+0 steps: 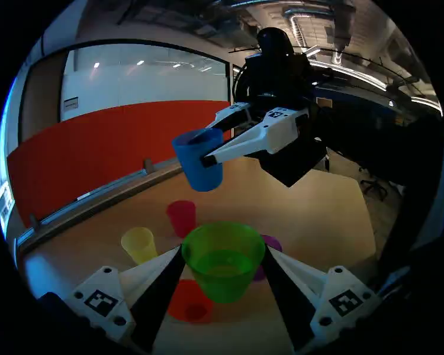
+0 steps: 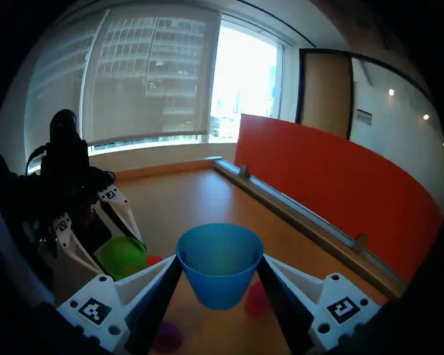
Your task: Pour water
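Note:
In the left gripper view my left gripper (image 1: 223, 266) is shut on a green cup (image 1: 223, 260), held upright above the table with liquid showing in its lower part. Farther off, the right gripper (image 1: 201, 155) holds a blue cup (image 1: 198, 160) up in the air, slightly tilted. In the right gripper view my right gripper (image 2: 219, 269) is shut on that blue cup (image 2: 219, 266), upright, its inside looking empty. At the left there, the left gripper (image 2: 118, 236) grips the green cup (image 2: 122, 255).
On the wooden table (image 1: 317, 219) below stand a yellow cup (image 1: 139, 244), a dark red cup (image 1: 182, 216), an orange-red cup (image 1: 189, 300) and a purple cup (image 1: 268, 251). A red partition (image 1: 92, 148) runs along the table's far edge. Office chairs (image 1: 373, 184) stand beyond.

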The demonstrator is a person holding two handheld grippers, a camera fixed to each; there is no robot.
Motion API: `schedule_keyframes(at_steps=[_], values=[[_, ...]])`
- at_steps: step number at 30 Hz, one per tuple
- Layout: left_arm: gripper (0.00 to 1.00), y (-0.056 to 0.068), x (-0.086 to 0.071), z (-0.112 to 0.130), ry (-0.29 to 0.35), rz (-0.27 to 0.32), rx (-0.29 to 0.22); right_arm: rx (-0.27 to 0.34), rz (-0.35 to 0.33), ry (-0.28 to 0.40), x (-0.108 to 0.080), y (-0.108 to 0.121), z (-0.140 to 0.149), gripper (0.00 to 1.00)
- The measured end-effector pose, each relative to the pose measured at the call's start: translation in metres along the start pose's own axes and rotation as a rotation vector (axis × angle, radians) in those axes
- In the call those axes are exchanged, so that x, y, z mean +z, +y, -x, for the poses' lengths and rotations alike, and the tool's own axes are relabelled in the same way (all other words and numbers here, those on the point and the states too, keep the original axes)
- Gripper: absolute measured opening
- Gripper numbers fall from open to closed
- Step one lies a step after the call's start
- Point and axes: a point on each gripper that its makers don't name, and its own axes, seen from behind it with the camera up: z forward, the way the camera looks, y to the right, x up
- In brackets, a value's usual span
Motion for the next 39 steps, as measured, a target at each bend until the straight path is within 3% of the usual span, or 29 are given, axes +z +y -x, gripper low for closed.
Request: schedule_keyframes(at_steps=[39], values=[[0.89, 0.050, 0.010, 0.064, -0.113, 0.065, 0.006, -0.008, -0.030, -0.151, 0.028, 0.005, 0.084, 0.91]])
